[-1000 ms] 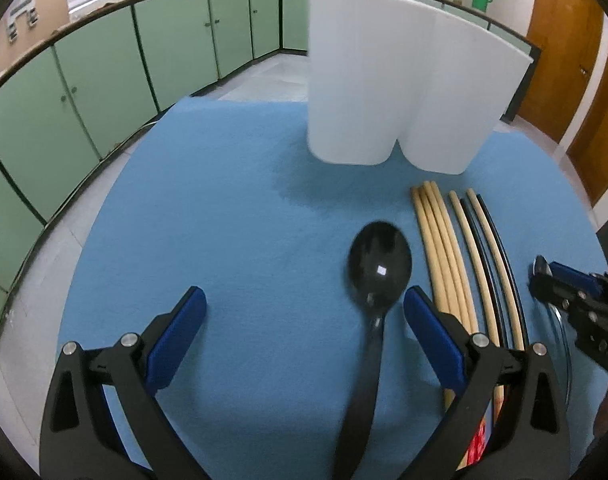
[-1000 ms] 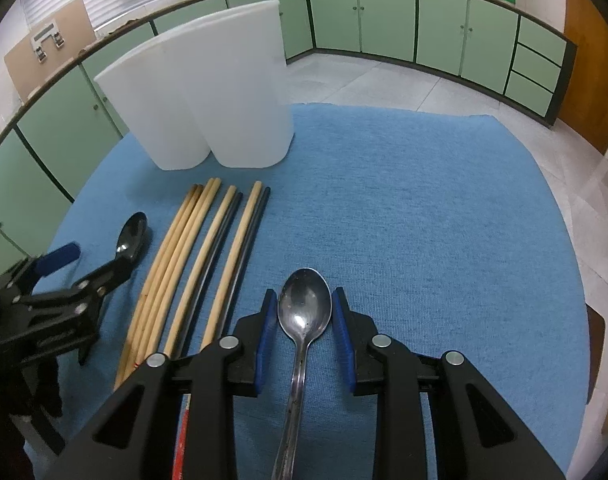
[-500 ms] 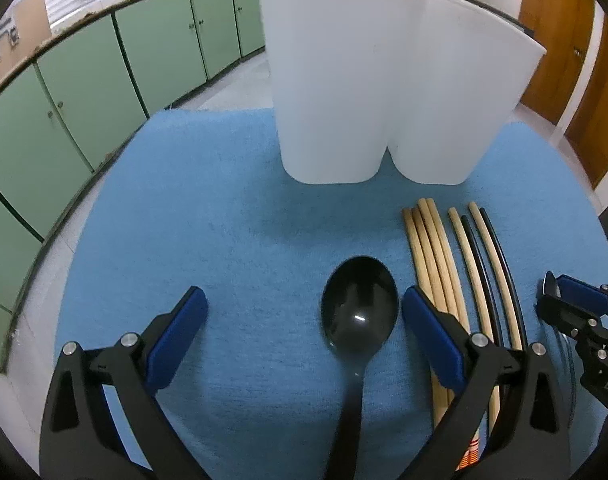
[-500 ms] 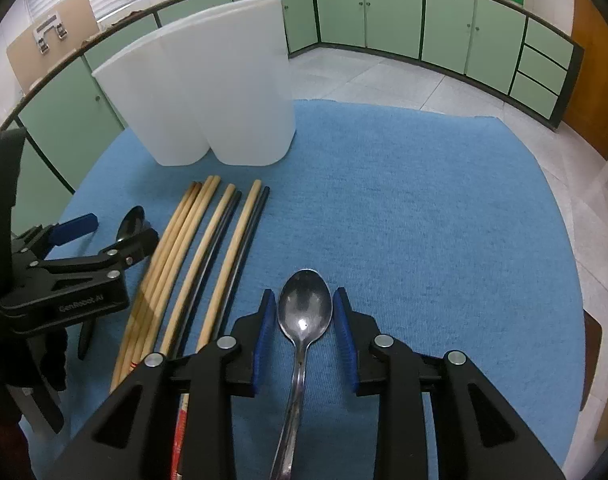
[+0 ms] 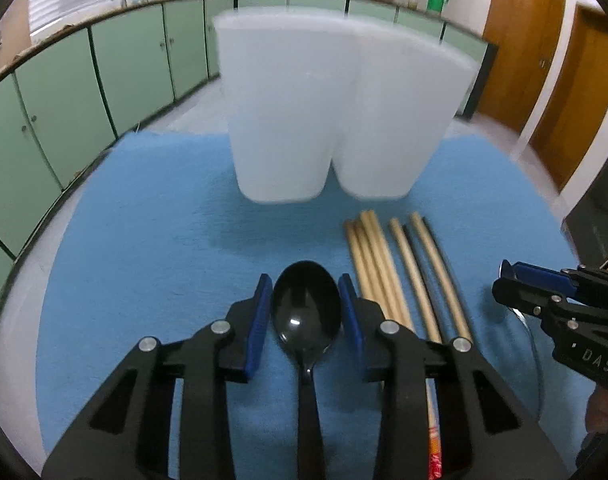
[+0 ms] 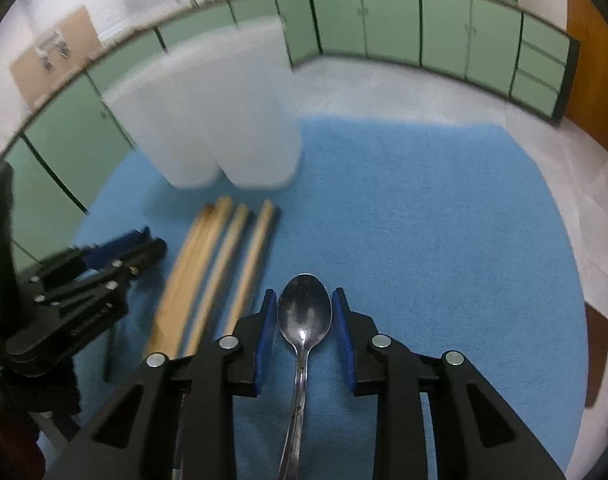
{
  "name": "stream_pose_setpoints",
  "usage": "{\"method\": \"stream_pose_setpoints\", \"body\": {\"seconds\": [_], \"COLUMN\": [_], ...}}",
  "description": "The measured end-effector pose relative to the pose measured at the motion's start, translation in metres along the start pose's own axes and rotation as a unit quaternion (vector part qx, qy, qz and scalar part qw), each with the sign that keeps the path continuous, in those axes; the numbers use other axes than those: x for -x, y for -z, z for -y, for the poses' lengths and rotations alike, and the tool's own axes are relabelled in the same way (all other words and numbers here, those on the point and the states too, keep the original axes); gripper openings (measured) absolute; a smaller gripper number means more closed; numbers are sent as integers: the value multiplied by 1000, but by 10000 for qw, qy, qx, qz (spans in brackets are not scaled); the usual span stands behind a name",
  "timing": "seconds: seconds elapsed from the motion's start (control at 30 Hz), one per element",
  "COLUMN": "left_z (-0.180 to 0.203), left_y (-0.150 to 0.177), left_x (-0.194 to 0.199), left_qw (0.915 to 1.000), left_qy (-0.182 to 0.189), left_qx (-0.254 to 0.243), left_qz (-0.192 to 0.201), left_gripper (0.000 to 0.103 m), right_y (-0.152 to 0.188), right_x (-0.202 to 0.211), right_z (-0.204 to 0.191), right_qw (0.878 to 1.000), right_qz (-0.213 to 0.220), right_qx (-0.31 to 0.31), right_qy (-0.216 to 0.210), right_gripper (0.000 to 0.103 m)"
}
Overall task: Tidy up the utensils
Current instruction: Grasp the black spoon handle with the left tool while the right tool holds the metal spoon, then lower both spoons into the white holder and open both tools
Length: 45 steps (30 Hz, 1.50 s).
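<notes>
Left gripper (image 5: 306,312): black frame with blue pads, jaws drawn in against both sides of the black spoon's bowl, gripping it.
Black spoon (image 5: 306,312): glossy plastic, bowl forward between the left pads (image 5: 259,322), handle running back under the gripper; whether it rests on the mat or is lifted cannot be told.
Right gripper (image 6: 304,318): same build, jaws narrowed around the metal spoon with the pads just beside the bowl's edges; contact looks likely but a thin gap cannot be ruled out.
Metal spoon (image 6: 304,316): silver, bowl up and forward between the right pads (image 6: 265,330), slim handle passing back beneath the gripper body.
Chopsticks (image 5: 400,276): loose row of pale wooden sticks with dark ones among them, lying lengthwise on the mat, between the two grippers, tips toward the holder; just right of the black spoon in the left wrist view, just left of the metal spoon in the right wrist view.
Utensil holder (image 5: 332,120): white, two tall joined compartments, upright at the far part of the mat, beyond the chopstick tips; interior not visible.
Blue mat (image 6: 424,220): textured cloth covering the round table top, bearing all items.
Surroundings: green cabinets (image 6: 388,24) along the wall, a wooden door (image 5: 520,40) at the right.
Image quality: both views motion-blurred, chiefly at the holder.
</notes>
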<state>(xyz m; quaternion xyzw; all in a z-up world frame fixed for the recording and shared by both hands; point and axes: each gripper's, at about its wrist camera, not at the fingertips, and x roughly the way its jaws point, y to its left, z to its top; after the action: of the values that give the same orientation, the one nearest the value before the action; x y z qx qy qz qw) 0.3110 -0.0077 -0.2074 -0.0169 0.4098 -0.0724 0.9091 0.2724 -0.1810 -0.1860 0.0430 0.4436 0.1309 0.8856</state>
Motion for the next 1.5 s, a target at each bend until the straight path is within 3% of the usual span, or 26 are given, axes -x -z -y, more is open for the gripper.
{"method": "stream_pose_setpoints", "body": {"seconds": [0.13,0.37,0.7,1.03,1.2,1.5], "left_z": [-2,-4,2,-1,-4,5], "left_y": [5,9,-13,-87,-122,-157], "left_x": [43,78,96,127,111,66], "left_qw": [9951,9827,9712,9478,9427,9391], "left_qy": [161,352,565,784,899,595], "left_qx": [34,234,399,484,661,503], "left_qz": [978,1806,2279,3052,3145,3346], "left_gripper": [32,32,32,32,32,32], "right_y": [-1,-5,-34,-111,-149,-192], "right_x": [33,54,83,118,111,63], "right_z": [-3,-8,-8,-13,-18,-19], "right_qw": [9966,9892,9794,9638,9601,9626], "right_qz": [774,1319,1785,2345,2483,2531], "right_qx": [167,262,278,473,526,560], "right_qy": [-229,-591,-900,-1173,-1171,-784], "right_gripper": [28,28,28,28,28,28]}}
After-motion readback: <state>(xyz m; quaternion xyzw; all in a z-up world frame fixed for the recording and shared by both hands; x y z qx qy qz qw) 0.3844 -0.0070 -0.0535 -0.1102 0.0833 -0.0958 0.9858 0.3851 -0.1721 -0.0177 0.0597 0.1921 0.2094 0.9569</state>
